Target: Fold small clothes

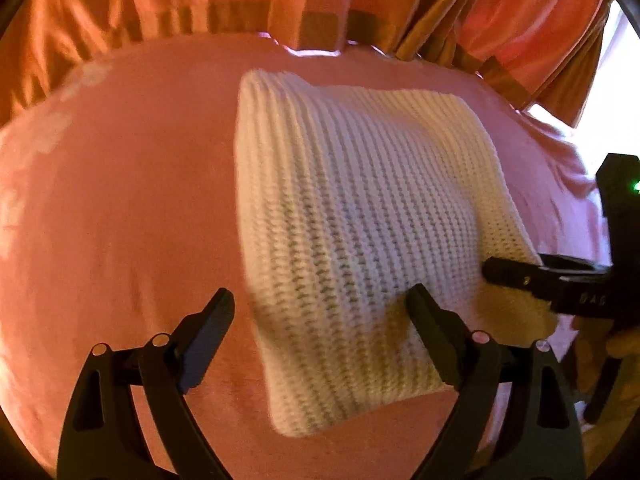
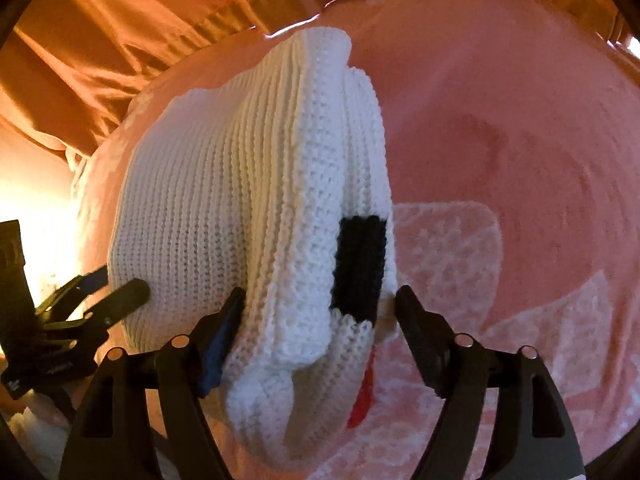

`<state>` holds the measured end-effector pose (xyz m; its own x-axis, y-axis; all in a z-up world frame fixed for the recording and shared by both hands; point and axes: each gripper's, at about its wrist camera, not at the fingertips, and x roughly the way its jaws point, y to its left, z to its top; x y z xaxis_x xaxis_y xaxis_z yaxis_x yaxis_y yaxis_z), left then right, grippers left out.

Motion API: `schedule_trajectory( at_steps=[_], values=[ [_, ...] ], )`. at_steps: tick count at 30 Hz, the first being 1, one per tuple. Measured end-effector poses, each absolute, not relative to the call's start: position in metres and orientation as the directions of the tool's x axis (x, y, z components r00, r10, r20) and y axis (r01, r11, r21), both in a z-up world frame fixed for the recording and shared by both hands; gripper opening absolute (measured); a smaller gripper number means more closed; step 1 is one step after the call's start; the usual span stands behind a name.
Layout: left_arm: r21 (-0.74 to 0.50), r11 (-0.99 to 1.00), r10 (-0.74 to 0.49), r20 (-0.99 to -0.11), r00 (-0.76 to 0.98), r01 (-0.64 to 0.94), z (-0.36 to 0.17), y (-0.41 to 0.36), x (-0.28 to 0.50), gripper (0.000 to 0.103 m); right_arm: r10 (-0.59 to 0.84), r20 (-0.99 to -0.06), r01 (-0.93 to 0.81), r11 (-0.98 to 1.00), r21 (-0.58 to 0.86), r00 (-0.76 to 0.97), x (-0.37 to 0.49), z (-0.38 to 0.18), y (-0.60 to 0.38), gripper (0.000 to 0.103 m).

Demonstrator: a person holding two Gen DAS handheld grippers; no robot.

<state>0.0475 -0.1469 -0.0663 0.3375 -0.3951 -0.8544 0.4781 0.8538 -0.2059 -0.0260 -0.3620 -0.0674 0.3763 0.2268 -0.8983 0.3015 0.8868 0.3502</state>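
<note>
you're at the end of a fold: the white ribbed knit sweater (image 1: pixel 352 216) lies doubled into a thick pad on the pink bed cover (image 1: pixel 120 200), with orange curtains (image 1: pixel 160 12) behind. your left gripper (image 1: pixel 320 312) stands spread wide, one finger over bare cover, the other resting on the knit, gripping nothing. your right gripper (image 2: pixel 320 304) straddles the stacked, chunky edge with the black patch (image 2: pixel 360 268); its jaws are parted and the pads don't seem to press. next, i'd judge, you lift clear and smooth or set the bundle aside. the yarn is bulky and springy, so layers may creep open.
</note>
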Motion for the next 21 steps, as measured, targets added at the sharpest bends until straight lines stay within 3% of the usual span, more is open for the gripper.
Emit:
schedule_trajectory(
  at_steps=[15, 16, 18, 20, 21],
  values=[
    [-0.344, 0.841, -0.471, -0.846, 0.251, 0.418, -0.095, -0.165, 0.077, 0.098, 0.338, -0.85, 0.358, 0.797, 0.487, 0.405, -0.01, -0.09, -0.377, 0.089],
    [-0.349, 0.84, -0.475, -0.844, 0.251, 0.415, -0.096, -0.166, 0.077, 0.098, 0.334, -0.85, 0.359, 0.797, 0.486, 0.408, -0.01, -0.089, -0.376, 0.087],
    [-0.34, 0.836, -0.473, -0.844, 0.252, 0.431, -0.095, -0.17, 0.077, 0.098, 0.335, -0.845, 0.356, 0.795, 0.491, 0.416, -0.009, -0.088, -0.376, 0.073],
    [-0.345, 0.825, -0.487, -0.837, 0.251, 0.448, -0.091, -0.173, 0.075, 0.09, 0.353, -0.833, 0.349, 0.785, 0.511, 0.426, -0.009, -0.086, -0.38, 0.06],
    [-0.34, 0.823, -0.486, -0.836, 0.255, 0.455, -0.089, -0.173, 0.074, 0.082, 0.355, -0.829, 0.343, 0.786, 0.515, 0.431, -0.009, -0.083, -0.379, 0.053]
  ],
)
